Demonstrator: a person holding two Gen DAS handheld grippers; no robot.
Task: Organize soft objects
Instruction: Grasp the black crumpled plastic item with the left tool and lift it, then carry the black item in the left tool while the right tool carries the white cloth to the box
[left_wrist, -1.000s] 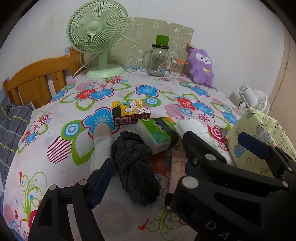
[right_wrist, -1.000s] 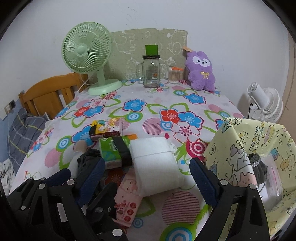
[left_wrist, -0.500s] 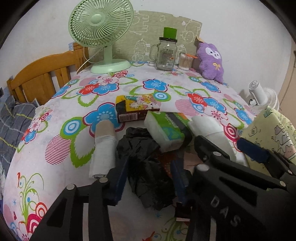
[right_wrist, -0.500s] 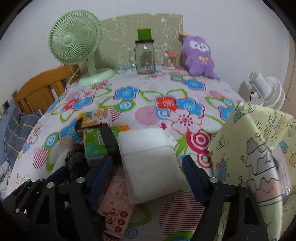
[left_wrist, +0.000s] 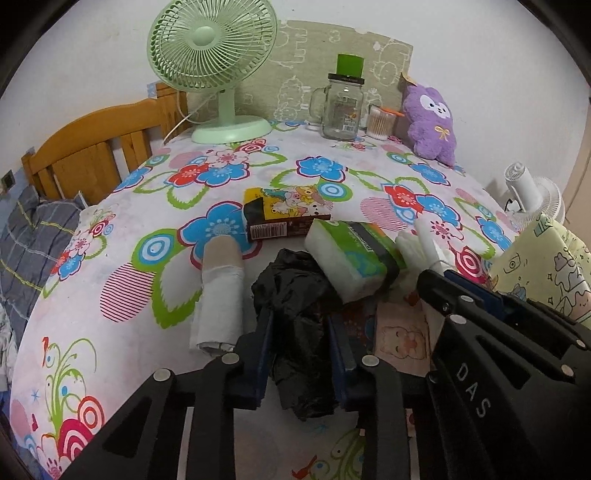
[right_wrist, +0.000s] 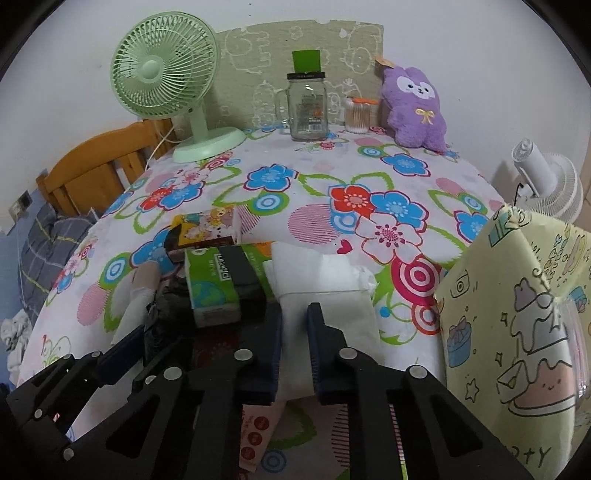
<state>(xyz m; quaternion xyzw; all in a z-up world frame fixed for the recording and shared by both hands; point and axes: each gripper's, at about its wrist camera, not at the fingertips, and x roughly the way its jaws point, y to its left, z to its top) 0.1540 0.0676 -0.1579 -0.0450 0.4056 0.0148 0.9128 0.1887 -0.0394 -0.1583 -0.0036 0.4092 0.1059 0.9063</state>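
Since both my grippers have just been closing, I'd call this the grab step of the tidy-up, with two soft things pinched at once. My left gripper (left_wrist: 301, 343) is nearly shut, with the crumpled black bag (left_wrist: 295, 295) squeezed between its pads, low on the flowery tablecloth (left_wrist: 147, 295). My right gripper (right_wrist: 294, 332) is clamped just as tight on the near end of the white pack (right_wrist: 325, 291), which bunches up between the pads. Both things are still lying on the table, in the pile with the green tissue pack (right_wrist: 218, 284), the rolled sock (left_wrist: 219, 295) and the cartoon box (left_wrist: 288, 216).

Next, as far as I can judge, comes lifting both clear and getting them into the yellow bin (right_wrist: 517, 332) on my right. The bag is floppy, so it'll dangle and could drag the sock or the tissue pack along. The white pack is only held by one end, so it may droop or slip; I'd lift slowly and keep the squeeze on.
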